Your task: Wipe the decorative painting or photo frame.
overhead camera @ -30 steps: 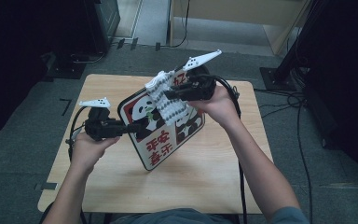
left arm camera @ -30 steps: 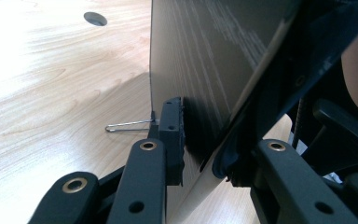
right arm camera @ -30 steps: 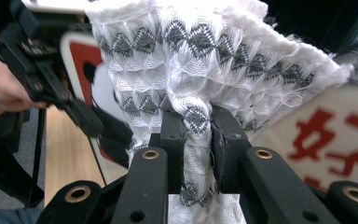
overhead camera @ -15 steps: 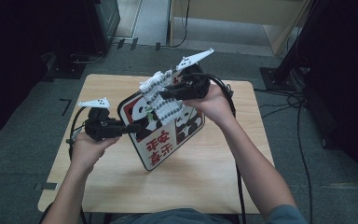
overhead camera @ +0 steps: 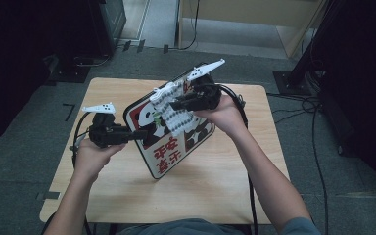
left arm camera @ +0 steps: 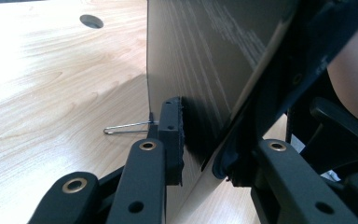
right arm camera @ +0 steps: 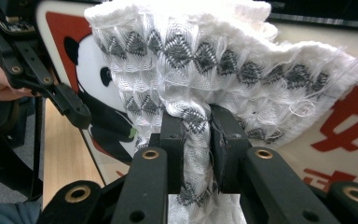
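Note:
A sign board point(overhead camera: 176, 147) with a panda picture and red characters stands tilted on the wooden table point(overhead camera: 215, 191). My left gripper point(overhead camera: 144, 133) is shut on the board's left edge. In the left gripper view the board's plain back point(left arm camera: 200, 56) runs between the pads point(left arm camera: 172, 135). My right gripper point(overhead camera: 176, 104) is shut on a white knitted cloth point(overhead camera: 172, 111) with grey diamonds. The cloth lies against the board's printed face. In the right gripper view the cloth point(right arm camera: 223, 70) bunches between the jaws of the right gripper point(right arm camera: 197, 149), with the panda picture point(right arm camera: 98, 79) behind it.
A bent wire clip point(left arm camera: 126, 128) lies on the table by the board's edge, and a round hole point(left arm camera: 92, 20) sits farther off. Cables point(overhead camera: 293, 107) trail off the table's right side. Dark equipment point(overhead camera: 103, 24) stands beyond the far edge.
The right gripper and the cloth have shifted slightly left across the board's face. The left hand and the board have stayed put.

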The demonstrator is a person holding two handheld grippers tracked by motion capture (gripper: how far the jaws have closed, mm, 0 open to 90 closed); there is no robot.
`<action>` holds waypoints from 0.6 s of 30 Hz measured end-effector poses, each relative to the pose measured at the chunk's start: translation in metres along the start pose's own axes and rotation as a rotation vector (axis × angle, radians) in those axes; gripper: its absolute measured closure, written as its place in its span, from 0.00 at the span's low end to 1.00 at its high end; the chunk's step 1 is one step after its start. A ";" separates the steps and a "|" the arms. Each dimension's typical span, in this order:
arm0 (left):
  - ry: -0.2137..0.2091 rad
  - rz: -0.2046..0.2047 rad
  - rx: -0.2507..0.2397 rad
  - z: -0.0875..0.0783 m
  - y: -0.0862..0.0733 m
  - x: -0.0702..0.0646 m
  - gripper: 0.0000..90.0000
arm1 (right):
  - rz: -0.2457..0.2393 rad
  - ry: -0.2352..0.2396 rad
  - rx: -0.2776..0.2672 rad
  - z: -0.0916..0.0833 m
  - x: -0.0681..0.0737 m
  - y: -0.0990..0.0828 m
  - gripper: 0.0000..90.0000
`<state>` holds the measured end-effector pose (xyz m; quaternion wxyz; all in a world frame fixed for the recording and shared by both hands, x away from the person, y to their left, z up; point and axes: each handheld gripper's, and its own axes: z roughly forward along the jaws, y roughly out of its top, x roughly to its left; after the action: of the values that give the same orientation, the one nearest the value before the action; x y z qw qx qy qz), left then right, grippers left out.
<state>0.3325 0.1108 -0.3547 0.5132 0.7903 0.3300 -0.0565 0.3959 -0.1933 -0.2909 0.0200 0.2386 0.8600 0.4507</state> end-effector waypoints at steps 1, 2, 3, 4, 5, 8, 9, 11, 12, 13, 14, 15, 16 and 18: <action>0.000 0.000 0.001 0.000 0.000 0.000 0.81 | -0.005 0.002 -0.002 0.001 -0.001 -0.001 0.86; 0.000 0.000 0.000 0.000 0.000 0.000 0.81 | -0.005 0.004 -0.002 0.001 -0.001 -0.003 0.86; 0.000 0.000 0.001 0.000 0.000 0.000 0.81 | -0.003 0.005 -0.002 0.002 -0.002 -0.004 0.86; 0.000 0.000 0.001 0.000 0.000 0.000 0.81 | -0.001 0.003 -0.001 0.002 -0.002 -0.005 0.86; 0.001 0.000 0.001 0.000 0.000 0.000 0.81 | -0.001 0.005 -0.002 0.002 -0.002 -0.005 0.86; 0.000 0.000 0.000 0.000 0.000 0.000 0.81 | 0.007 0.007 -0.002 0.003 -0.002 -0.008 0.86; 0.000 0.000 0.000 0.000 0.000 0.000 0.81 | 0.008 0.008 -0.002 0.003 -0.002 -0.009 0.86; 0.000 0.000 0.000 0.000 0.000 0.000 0.81 | 0.012 0.011 -0.001 0.004 -0.003 -0.011 0.86; 0.000 0.000 0.000 0.000 0.000 0.000 0.81 | 0.012 0.011 0.001 0.005 -0.003 -0.012 0.86; 0.000 0.000 0.000 0.000 0.000 0.000 0.81 | 0.011 0.012 0.001 0.005 -0.003 -0.013 0.86; 0.000 0.000 0.000 0.000 0.000 0.000 0.81 | 0.013 0.012 0.004 0.005 -0.003 -0.013 0.86; 0.000 0.000 0.000 0.000 0.000 0.000 0.81 | 0.014 0.011 0.003 0.006 -0.004 -0.014 0.86; 0.000 0.000 0.000 0.000 0.000 0.000 0.81 | 0.016 0.011 0.003 0.006 -0.004 -0.015 0.86; -0.001 0.000 0.000 0.000 0.000 0.000 0.81 | 0.014 0.011 0.001 0.006 -0.004 -0.017 0.86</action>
<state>0.3325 0.1108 -0.3547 0.5132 0.7903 0.3299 -0.0569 0.3944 -0.1982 -0.3085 0.0122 0.2420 0.8587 0.4516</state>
